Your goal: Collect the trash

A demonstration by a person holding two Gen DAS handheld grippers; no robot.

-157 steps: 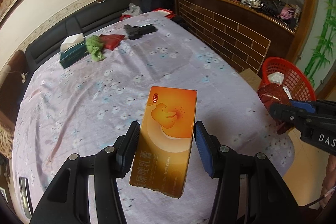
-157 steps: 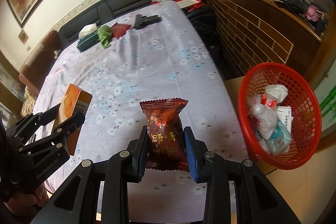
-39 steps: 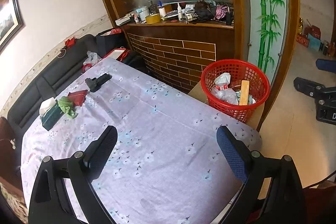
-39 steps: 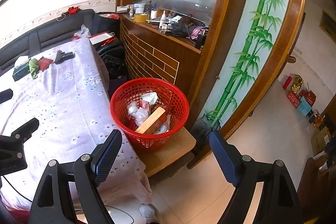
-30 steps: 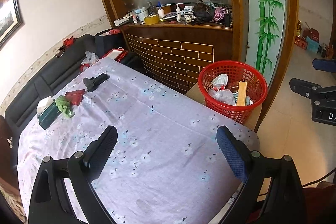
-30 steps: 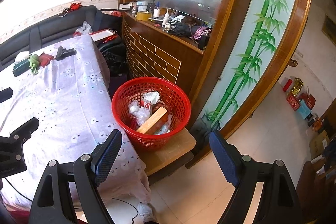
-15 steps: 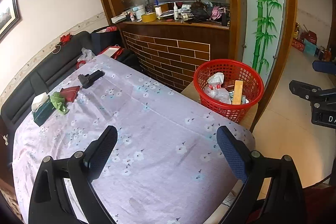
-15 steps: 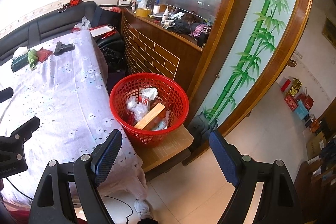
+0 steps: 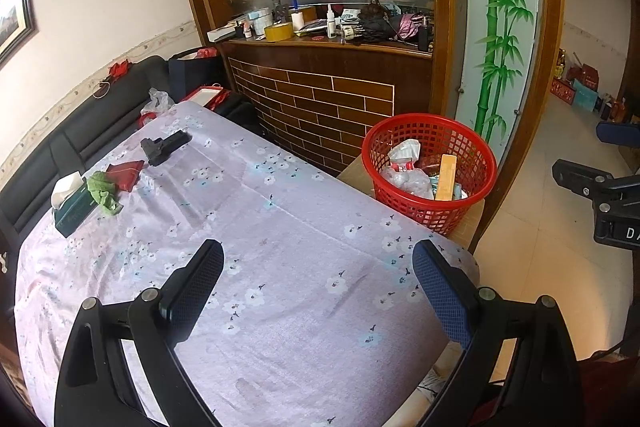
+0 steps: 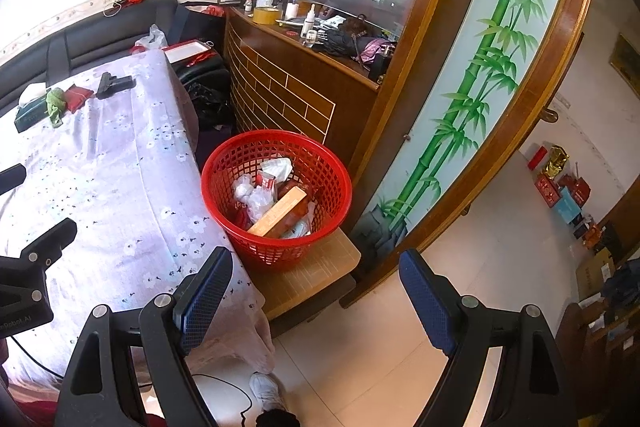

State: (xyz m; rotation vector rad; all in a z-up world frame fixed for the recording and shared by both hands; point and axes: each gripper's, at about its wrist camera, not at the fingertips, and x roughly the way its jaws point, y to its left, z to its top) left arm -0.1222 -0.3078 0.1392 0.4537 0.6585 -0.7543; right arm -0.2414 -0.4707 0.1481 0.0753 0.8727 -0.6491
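A red mesh basket (image 9: pixel 472 147) (image 10: pixel 224 167) stands on a low wooden stool beside the table's right end. It holds an orange box (image 9: pixel 445 171) (image 10: pixel 278 211), white wrappers and other trash. My left gripper (image 9: pixel 318 289) is open and empty, above the near part of the table with the lilac flowered cloth (image 9: pixel 260 227). My right gripper (image 10: pixel 316 291) is open and empty, held over the floor in front of the basket. Each gripper shows at the edge of the other's view.
At the table's far end lie a black pistol-shaped item (image 9: pixel 164 146), a red packet (image 9: pixel 127 173), a green cloth (image 9: pixel 102 190) and a tissue box (image 9: pixel 72 207). A black sofa (image 9: pixel 96 115) runs behind. A cluttered brick-fronted counter (image 9: pixel 332 95) and a bamboo panel (image 10: pixel 472 87) stand beyond the basket.
Since 5.2 s ago both grippers have let go: the orange box and the dark red snack packet left the jaws, and the box now lies in the basket. Over the last second both views drifted slightly.
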